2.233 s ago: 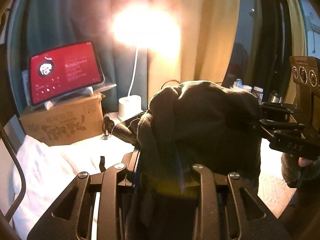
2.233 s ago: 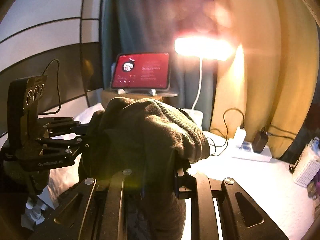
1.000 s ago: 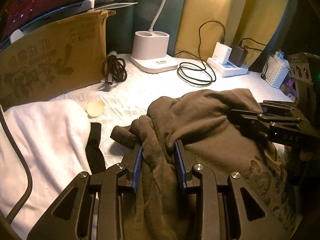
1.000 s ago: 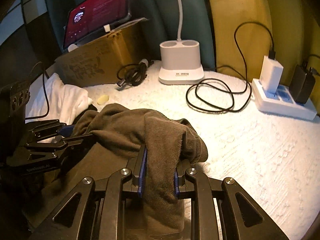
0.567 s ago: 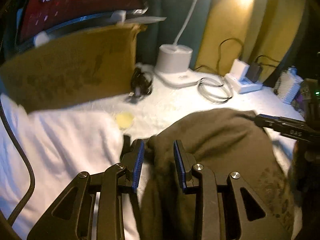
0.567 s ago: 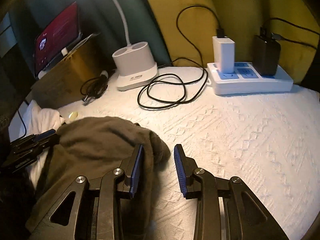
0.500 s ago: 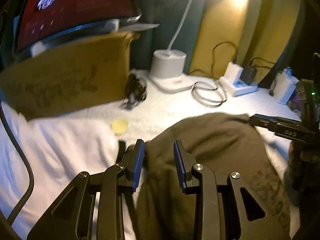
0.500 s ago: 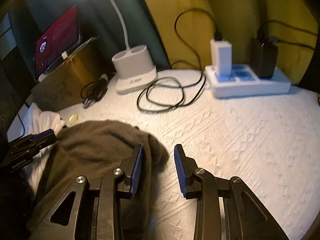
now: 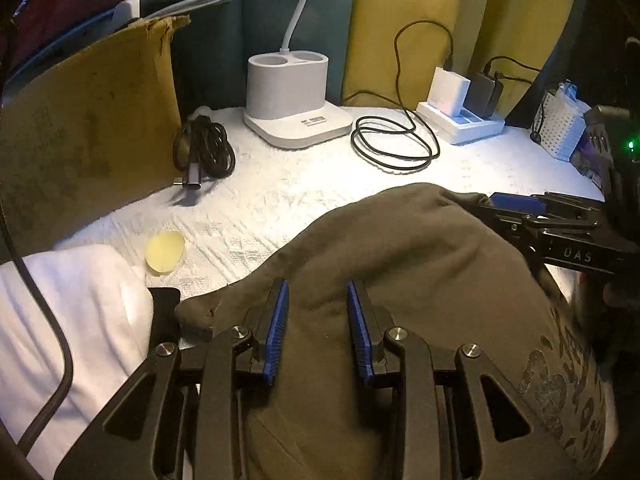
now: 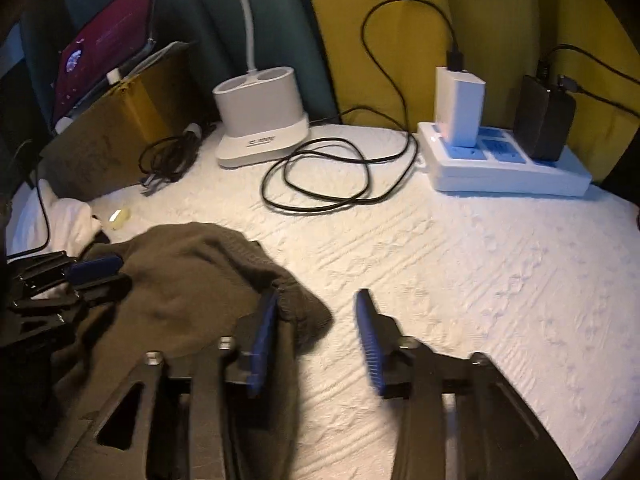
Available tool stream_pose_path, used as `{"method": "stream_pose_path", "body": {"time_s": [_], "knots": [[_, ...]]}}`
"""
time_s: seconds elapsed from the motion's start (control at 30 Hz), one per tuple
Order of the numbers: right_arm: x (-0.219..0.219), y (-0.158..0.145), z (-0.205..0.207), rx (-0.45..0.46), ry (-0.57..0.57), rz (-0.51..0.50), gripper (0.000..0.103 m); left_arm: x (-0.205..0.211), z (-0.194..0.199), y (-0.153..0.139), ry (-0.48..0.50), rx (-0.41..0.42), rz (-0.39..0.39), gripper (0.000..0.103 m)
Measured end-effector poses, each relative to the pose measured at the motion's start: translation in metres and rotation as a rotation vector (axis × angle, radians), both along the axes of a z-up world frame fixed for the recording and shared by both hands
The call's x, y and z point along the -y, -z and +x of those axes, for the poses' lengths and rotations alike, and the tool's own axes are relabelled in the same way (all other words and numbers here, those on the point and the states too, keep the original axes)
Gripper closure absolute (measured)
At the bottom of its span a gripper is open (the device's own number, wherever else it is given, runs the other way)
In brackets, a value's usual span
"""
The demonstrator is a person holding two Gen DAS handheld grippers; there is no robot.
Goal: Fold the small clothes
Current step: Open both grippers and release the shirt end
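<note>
White quilted bed [image 10: 480, 264] — garment [image 9: 400, 264], cables [image 10: 320, 184]

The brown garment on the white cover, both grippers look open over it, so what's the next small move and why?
Probably lower the left gripper and close it on the cloth bunched near its left edge. Both it and the right gripper are open and hold nothing, and the brown garment lies humped and rumpled on the white cover, so it likely needs regripping to smooth or fold further.

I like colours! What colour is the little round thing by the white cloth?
Pale yellow round thing, clearest in the left wrist view.
</note>
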State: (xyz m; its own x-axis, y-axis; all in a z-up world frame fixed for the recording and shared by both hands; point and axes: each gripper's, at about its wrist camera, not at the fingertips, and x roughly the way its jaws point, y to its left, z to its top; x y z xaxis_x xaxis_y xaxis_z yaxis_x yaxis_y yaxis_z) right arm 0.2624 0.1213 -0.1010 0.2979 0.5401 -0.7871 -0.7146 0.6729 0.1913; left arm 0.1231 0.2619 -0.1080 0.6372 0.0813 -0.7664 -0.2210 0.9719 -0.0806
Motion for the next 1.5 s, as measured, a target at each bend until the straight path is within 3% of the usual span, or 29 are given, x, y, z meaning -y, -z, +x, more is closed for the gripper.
{"method": "stream_pose_path", "body": {"time_s": [0.4,0.73,0.83,1.17,1.33,1.5], "knots": [[0.015,-0.008,-0.009,0.057,0.027,-0.033,0.053,0.005,-0.016,-0.018,-0.046,0.024,0.03,0.073],[0.039,-0.018,-0.022,0.075,0.06,-0.019,0.052,0.012,-0.059,-0.032,-0.12,0.113,-0.04,0.07],[0.047,-0.021,-0.031,0.078,0.058,-0.007,0.052,0.021,-0.067,-0.033,-0.106,0.111,-0.042,0.064],[0.057,-0.023,-0.087,0.074,-0.024,0.008,0.045,0.052,-0.092,-0.019,-0.083,0.086,-0.076,0.064],[0.061,-0.013,-0.114,0.08,-0.054,-0.028,0.044,0.06,-0.103,0.005,-0.101,0.029,-0.008,0.064],[0.081,-0.007,-0.119,0.078,-0.022,-0.047,0.038,0.058,-0.111,0.005,-0.147,0.02,0.041,0.063]]}}
